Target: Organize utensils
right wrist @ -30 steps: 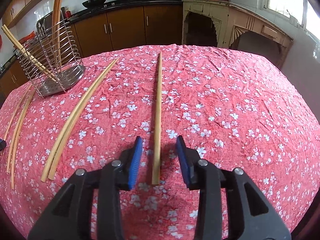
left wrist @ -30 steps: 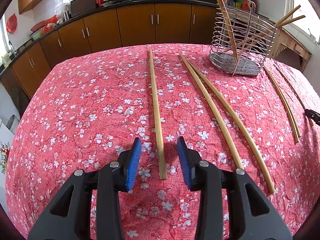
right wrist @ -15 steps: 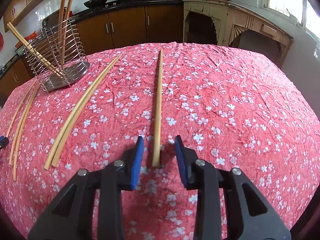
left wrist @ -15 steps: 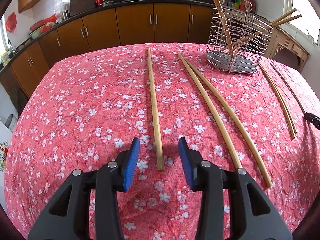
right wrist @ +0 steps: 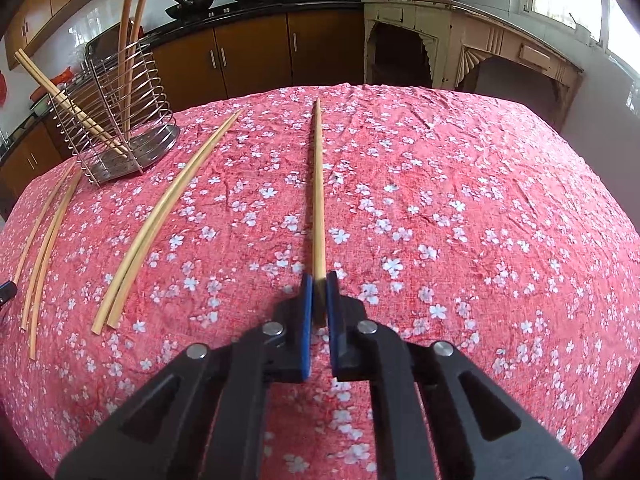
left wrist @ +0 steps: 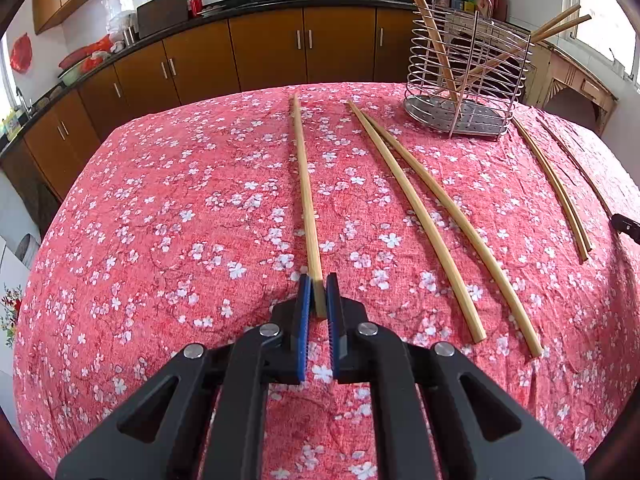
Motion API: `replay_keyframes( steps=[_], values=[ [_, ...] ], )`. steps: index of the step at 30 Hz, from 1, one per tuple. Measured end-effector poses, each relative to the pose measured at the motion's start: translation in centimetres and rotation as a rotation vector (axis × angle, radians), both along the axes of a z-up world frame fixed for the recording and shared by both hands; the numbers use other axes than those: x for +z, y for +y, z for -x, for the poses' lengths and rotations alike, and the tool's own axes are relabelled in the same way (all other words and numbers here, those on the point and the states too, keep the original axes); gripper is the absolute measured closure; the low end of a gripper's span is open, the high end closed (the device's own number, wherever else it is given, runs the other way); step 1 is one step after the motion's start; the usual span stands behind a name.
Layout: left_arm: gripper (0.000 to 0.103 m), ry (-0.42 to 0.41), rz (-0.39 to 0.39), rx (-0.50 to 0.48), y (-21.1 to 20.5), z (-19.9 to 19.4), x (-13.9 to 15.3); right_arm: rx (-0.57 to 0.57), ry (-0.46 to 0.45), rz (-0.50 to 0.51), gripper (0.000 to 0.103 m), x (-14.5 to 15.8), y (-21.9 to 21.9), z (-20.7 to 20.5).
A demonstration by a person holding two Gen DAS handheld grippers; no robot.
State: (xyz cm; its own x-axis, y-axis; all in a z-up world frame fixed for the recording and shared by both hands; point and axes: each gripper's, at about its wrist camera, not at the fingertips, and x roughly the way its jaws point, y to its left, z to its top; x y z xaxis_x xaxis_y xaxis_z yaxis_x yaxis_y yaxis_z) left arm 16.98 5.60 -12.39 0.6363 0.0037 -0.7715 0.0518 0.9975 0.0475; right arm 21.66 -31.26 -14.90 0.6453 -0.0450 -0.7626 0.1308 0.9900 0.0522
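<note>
A kitchen filled the background, with brown cabinets [left wrist: 264,52] under a dark counter and two woks on it, and a pale carved sideboard [right wrist: 460,44] beneath a window in the right wrist view. In front stood a desk covered by a red cloth with white blossoms [left wrist: 180,220], its far edge rounding off toward the cabinets and wide bare cloth lying on the left of the left view and the right of the right view. A wire utensil rack [left wrist: 468,80] stood upright near the far edge, several chopsticks leaning inside it. On the cloth lay a pair of long chopsticks [left wrist: 432,220] side by side, and a thinner pair [left wrist: 556,188] beyond them nearer the right edge. The left gripper [left wrist: 316,294] had just closed and was clamped on the near end of a single chopstick [left wrist: 306,192] that ran straight away across the cloth. The right gripper [right wrist: 319,294] had likewise just closed, pinching the near end of another single chopstick [right wrist: 318,184], well apart from the rack.
</note>
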Motion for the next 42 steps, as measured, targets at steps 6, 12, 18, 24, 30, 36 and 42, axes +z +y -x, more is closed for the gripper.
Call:
replay_keyframes(
  steps=[6,12,18,24,30,36,42],
  values=[
    [0.096,-0.048,0.028,0.014,1.0,1.4,1.4,-0.001,-0.062,0.006,0.095,1.3,-0.2,1.9],
    [0.096,-0.196,0.05,0.023,1.9,2.9,5.9,-0.006,-0.18,0.05,0.095,5.0,-0.2,3.7],
    [0.096,-0.347,0.086,0.05,2.4,3.3,10.6,0.005,-0.325,0.085,0.095,9.7,0.5,5.1],
    [0.096,-0.439,0.107,0.084,3.2,2.7,13.7,0.007,-0.422,0.094,0.095,13.4,0.5,4.7],
    [0.096,-0.494,0.129,0.12,4.1,1.8,16.3,0.013,-0.49,0.077,0.095,16.3,0.6,3.9],
    [0.096,-0.533,0.132,0.13,4.1,1.3,18.3,0.025,-0.518,0.027,0.095,18.5,0.2,2.9],
    [0.096,-0.554,0.134,0.121,3.9,1.5,19.3,0.05,-0.547,-0.017,0.095,20.5,0.3,3.2]
  ],
)
